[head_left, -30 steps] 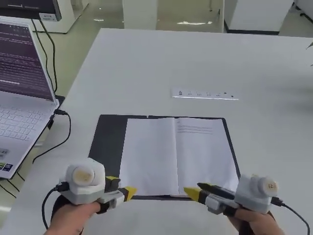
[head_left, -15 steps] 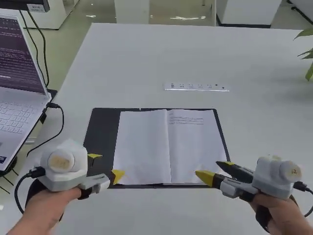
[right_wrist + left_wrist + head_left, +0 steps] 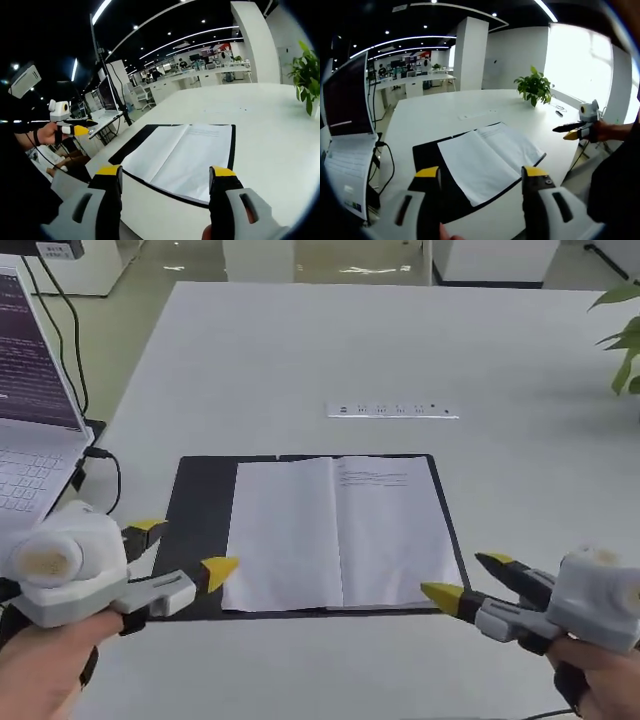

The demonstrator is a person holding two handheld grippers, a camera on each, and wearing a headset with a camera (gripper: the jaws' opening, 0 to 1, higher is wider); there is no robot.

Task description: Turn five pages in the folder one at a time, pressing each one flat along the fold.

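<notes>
A black folder (image 3: 205, 500) lies open on the white table, white pages (image 3: 335, 530) spread flat on both sides of the fold (image 3: 336, 532). The folder (image 3: 485, 162) and pages (image 3: 182, 152) also face both gripper cameras. My left gripper (image 3: 182, 550) hangs open near the folder's front left corner, above the table, holding nothing. My right gripper (image 3: 470, 578) hangs open off the front right corner, also empty. Yellow fingertips (image 3: 427, 172) frame the left gripper view; yellow fingertips (image 3: 222, 172) frame the right one. Neither gripper touches the pages.
An open laptop (image 3: 30, 430) with a black cable (image 3: 100, 465) stands at the left table edge. A white power strip (image 3: 392, 411) lies beyond the folder. A green plant (image 3: 622, 340) reaches in at the far right.
Both grippers have drawn outward and back from the folder's front edge, the left one leftward, the right one rightward, and both have opened. The head camera has shifted as well.
</notes>
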